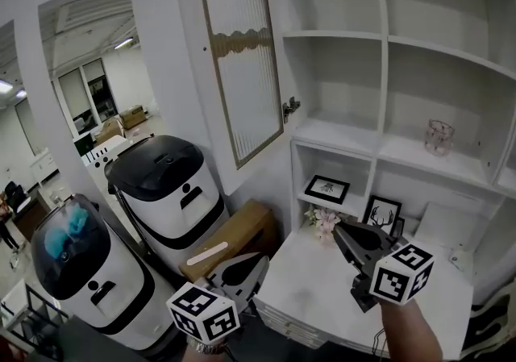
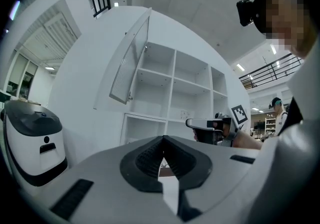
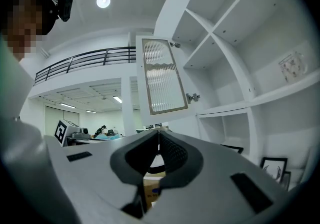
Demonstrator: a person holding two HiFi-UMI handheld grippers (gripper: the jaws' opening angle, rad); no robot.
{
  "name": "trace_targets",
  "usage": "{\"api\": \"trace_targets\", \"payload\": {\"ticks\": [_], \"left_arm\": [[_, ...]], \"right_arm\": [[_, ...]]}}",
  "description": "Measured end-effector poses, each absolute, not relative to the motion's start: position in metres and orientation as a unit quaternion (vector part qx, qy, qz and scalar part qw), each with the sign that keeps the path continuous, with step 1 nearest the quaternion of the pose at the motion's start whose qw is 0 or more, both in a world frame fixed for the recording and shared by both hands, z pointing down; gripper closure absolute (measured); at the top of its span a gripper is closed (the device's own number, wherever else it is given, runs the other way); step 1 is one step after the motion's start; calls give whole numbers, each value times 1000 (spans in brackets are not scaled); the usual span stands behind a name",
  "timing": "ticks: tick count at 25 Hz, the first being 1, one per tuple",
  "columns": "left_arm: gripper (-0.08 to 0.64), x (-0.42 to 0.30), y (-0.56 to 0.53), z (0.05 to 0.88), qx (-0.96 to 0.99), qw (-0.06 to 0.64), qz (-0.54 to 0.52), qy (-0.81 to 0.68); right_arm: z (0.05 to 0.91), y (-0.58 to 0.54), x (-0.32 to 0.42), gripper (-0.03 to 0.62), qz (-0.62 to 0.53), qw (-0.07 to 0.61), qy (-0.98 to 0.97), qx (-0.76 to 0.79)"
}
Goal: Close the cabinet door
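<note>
The cabinet door [image 1: 238,54], a white frame with ribbed glass, stands swung open to the left of the white shelf unit [image 1: 383,38], hung on two hinges. It also shows in the left gripper view as the door [image 2: 131,63] and in the right gripper view as the door [image 3: 161,76]. My left gripper [image 1: 258,260] is low in the head view, below the door, shut with nothing in it. My right gripper [image 1: 339,227] hovers over the white counter [image 1: 322,292], shut and empty. Neither touches the door. Each gripper's own view shows its tips meeting: left gripper [image 2: 162,138], right gripper [image 3: 159,132].
Two white-and-black rounded machines [image 1: 165,187] [image 1: 85,268] stand on the floor at left, with a cardboard box [image 1: 234,235] beside them. Framed pictures [image 1: 327,189] [image 1: 382,214], small flowers [image 1: 322,222] and a glass [image 1: 439,136] sit in the shelves.
</note>
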State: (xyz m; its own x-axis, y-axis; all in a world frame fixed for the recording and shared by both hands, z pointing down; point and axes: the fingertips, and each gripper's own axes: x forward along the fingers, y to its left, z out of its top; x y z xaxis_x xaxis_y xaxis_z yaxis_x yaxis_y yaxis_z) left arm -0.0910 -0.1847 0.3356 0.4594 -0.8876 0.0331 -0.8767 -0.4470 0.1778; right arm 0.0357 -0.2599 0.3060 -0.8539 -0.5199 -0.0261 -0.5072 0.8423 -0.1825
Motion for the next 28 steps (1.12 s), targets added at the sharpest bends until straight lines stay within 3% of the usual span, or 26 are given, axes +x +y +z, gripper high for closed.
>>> {"api": "trace_targets", "payload": {"ticks": [11, 20, 28], "left_arm": [[555, -83, -200, 338, 822, 83, -28, -563], [555, -124, -203, 335, 822, 80, -24, -564], [555, -181, -219, 325, 849, 72, -31, -523]], "right_arm": [[307, -287, 16, 586, -85, 34, 976, -196], [303, -292, -36, 582, -88, 41, 977, -190], [290, -299, -105, 522, -66, 43, 972, -223]]}}
